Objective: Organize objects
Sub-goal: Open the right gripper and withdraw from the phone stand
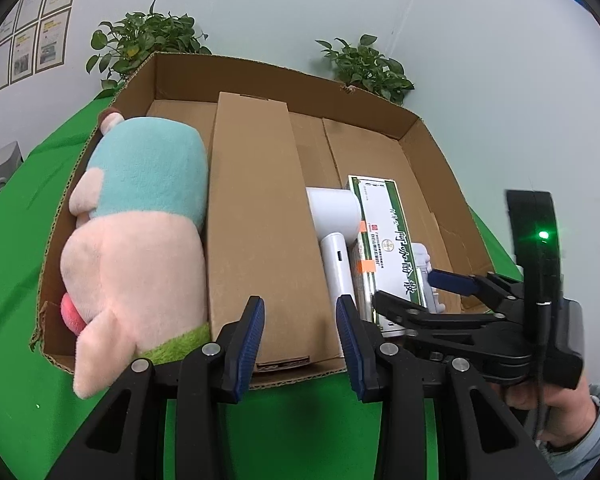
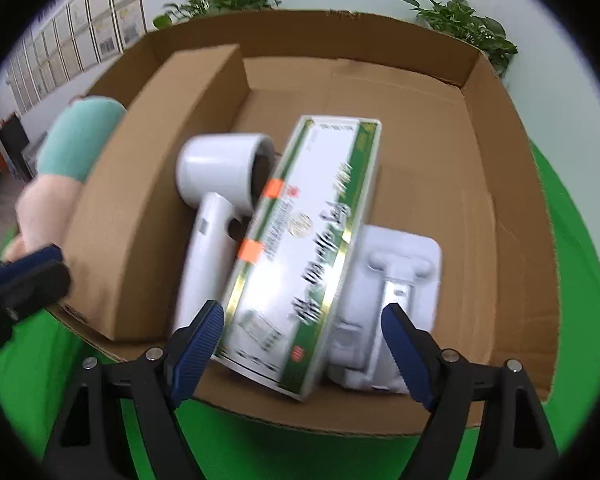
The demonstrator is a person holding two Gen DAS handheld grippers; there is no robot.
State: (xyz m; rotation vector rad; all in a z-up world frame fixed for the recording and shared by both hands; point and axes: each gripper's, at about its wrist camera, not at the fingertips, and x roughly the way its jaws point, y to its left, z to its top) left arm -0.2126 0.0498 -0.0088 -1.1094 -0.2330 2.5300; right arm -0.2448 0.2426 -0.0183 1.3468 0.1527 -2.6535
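Note:
An open cardboard box (image 1: pixel 432 168) (image 2: pixel 496 128) holds a pink and teal plush toy (image 1: pixel 140 216) (image 2: pixel 72 148), a long brown carton (image 1: pixel 256 216) (image 2: pixel 156 184), a white hair dryer (image 1: pixel 334 220) (image 2: pixel 216 184), a green and white carton (image 1: pixel 388 236) (image 2: pixel 304 248) and a white moulded tray (image 2: pixel 400 280). My left gripper (image 1: pixel 300 332) is open and empty above the box's near edge. My right gripper (image 2: pixel 302 344) is open, its jaws on either side of the green and white carton's near end, apart from it. The right gripper also shows in the left wrist view (image 1: pixel 424 292).
The box stands on a green cloth (image 1: pixel 16 264) (image 2: pixel 572 240). Two potted plants (image 1: pixel 148 40) (image 1: pixel 364 68) stand behind it against a pale wall. Framed sheets (image 1: pixel 32 36) hang on the left wall.

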